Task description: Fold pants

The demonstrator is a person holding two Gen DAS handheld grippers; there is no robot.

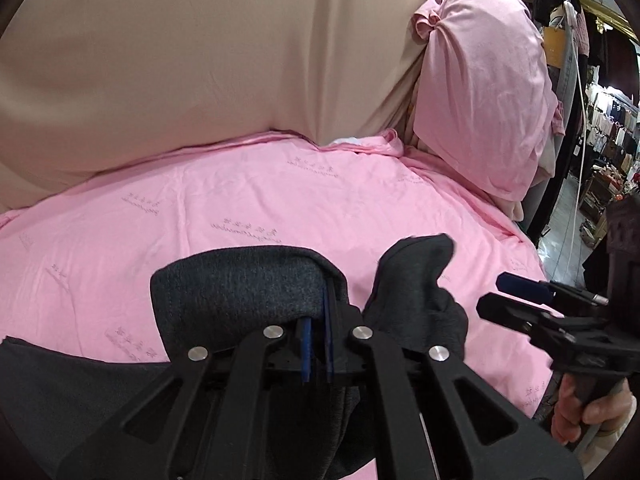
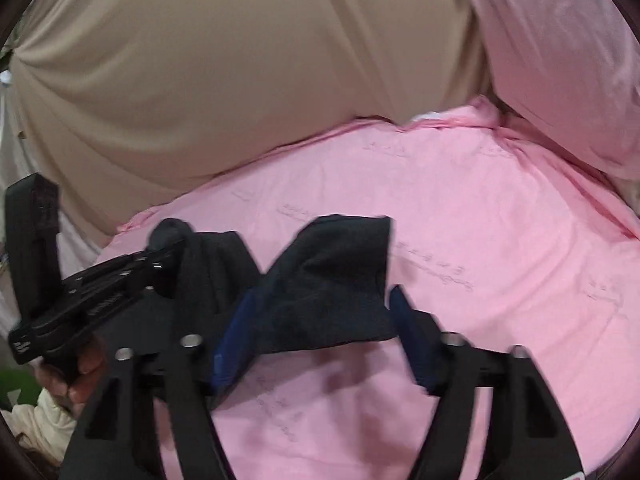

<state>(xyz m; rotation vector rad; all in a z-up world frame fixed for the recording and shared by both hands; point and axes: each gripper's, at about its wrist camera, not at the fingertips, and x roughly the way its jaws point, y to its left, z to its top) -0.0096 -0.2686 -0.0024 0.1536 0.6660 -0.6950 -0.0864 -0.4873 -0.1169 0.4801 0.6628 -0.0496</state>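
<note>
Dark grey pants (image 1: 240, 292) hang over a pink bedsheet (image 1: 240, 200). My left gripper (image 1: 318, 320) is shut on a bunched edge of the pants, lifted above the sheet. In the right wrist view the pants (image 2: 332, 280) lie between the wide-apart blue pads of my right gripper (image 2: 320, 320), which is open; the cloth drapes against its left pad (image 2: 232, 344). My right gripper also shows in the left wrist view (image 1: 500, 296), beside the pants' other end. My left gripper shows at left in the right wrist view (image 2: 172, 248), pinching the cloth.
A beige padded headboard (image 1: 200, 60) stands behind the bed. A pink pillow (image 1: 480, 100) leans at the right. Beyond the bed's right edge are a white cable (image 1: 580, 100) and shop racks of clothes (image 1: 612, 120).
</note>
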